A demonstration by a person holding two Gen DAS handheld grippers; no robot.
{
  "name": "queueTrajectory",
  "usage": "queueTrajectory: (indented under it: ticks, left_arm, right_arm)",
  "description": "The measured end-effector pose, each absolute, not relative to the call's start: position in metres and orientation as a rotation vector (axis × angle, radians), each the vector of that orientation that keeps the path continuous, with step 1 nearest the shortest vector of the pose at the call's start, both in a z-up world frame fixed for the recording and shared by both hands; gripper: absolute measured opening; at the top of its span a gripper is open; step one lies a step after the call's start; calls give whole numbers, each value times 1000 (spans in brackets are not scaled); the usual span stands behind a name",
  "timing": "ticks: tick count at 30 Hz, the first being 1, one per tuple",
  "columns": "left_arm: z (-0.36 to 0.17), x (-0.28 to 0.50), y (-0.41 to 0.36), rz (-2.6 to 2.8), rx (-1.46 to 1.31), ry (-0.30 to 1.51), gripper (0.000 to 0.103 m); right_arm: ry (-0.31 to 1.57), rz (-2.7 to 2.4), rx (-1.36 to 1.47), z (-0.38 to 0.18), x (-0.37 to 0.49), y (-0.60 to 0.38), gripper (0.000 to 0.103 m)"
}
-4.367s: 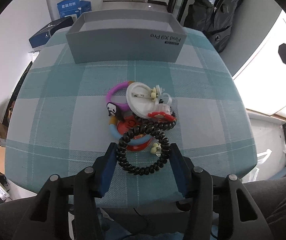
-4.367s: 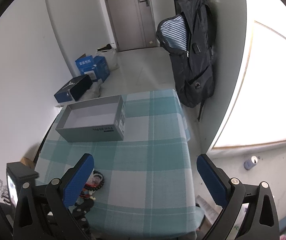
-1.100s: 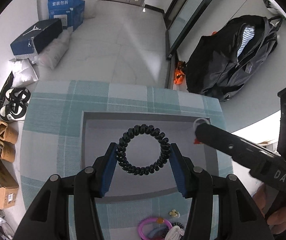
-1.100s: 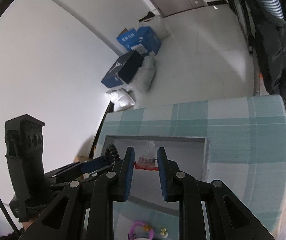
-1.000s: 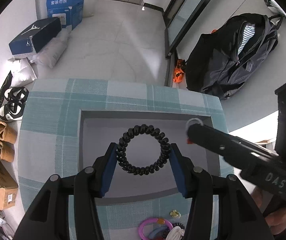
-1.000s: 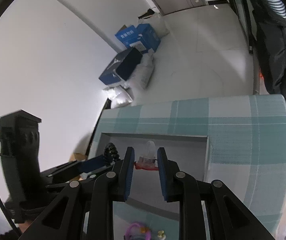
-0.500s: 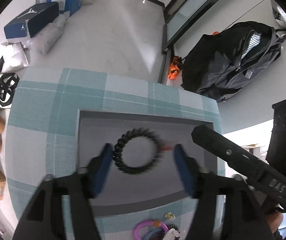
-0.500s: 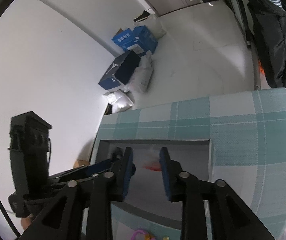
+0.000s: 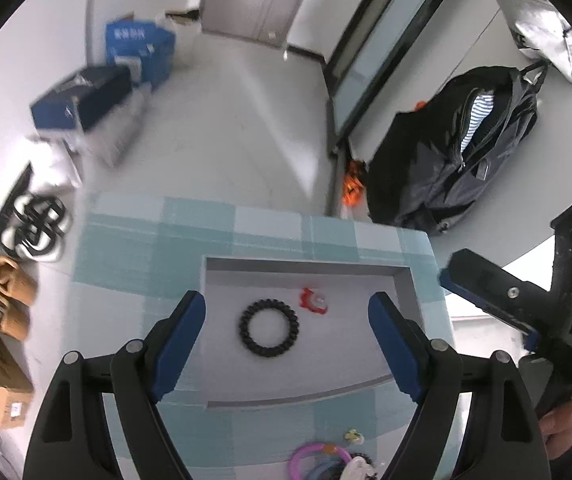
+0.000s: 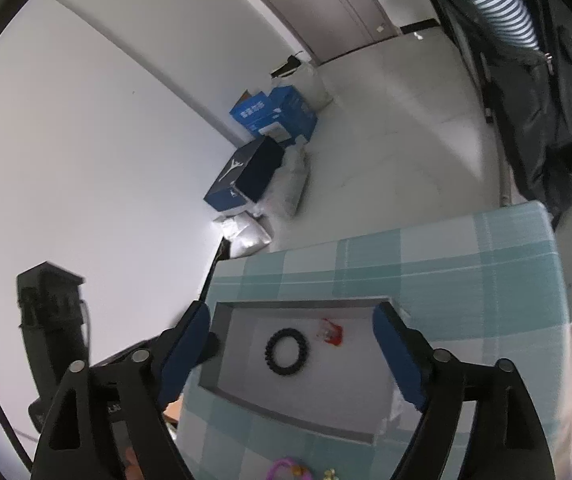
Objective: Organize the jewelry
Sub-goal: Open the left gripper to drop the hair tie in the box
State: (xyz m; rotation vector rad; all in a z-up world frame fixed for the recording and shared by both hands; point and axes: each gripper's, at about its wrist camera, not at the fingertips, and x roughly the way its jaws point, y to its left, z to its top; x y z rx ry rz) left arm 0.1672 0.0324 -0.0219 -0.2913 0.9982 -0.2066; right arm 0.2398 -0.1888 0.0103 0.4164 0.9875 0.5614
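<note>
1. Black spiral coil hair tie [image 9: 268,327] lies flat on the floor of the shallow grey cardboard box [image 9: 305,266], a little toward its left wall. Small red-and-clear clip [image 9: 314,301] sits just beside it toward the far wall, apart from it.
2. Left gripper [image 9: 287,340]: jaws have just been opening and stand wide apart above the box, nothing between the pads. Right gripper [image 10: 295,354]: same, jaws just opened, wide apart and empty.
3. Handling, my read: the coil tie is light, springy and grippy. Pinch across the ring or on one side of the loop; it squashes and won't break. The clip looks rigid, small and slick, so take it by the red body.
4. Remaining pile near the front edge of the teal checked tablecloth [image 9: 126,248]: pink plastic ring [image 9: 305,456] and a small yellow piece [image 9: 353,436], partly cut off by the frame. The loops look tangled, so expect neighbours to drag along.
5. Room: the box walls are low and its floor is mostly bare to the right and front. The box's far wall runs near the table's far edge. The two grippers are close together over the box; watch for a clash.
</note>
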Motion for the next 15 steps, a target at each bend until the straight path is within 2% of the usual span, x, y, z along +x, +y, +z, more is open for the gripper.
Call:
queueTrajectory:
  ticks: [3,10,12,15]
  left_arm:
    - [-17,156,31,-164,-252,964,81]
    - [6,120,25,-95,-178,841,81]
    - [9,110,22,-90,-157,821,87]
    - [7,94,23,-72,-171,806,90]
  right_arm:
    - [949,521,402,15,229,-195,99]
    - [880,516,292,33,195,-202,103]
    - [856,532,257,40,184,-203,103]
    - [820,552,198,47,165,-203,103]
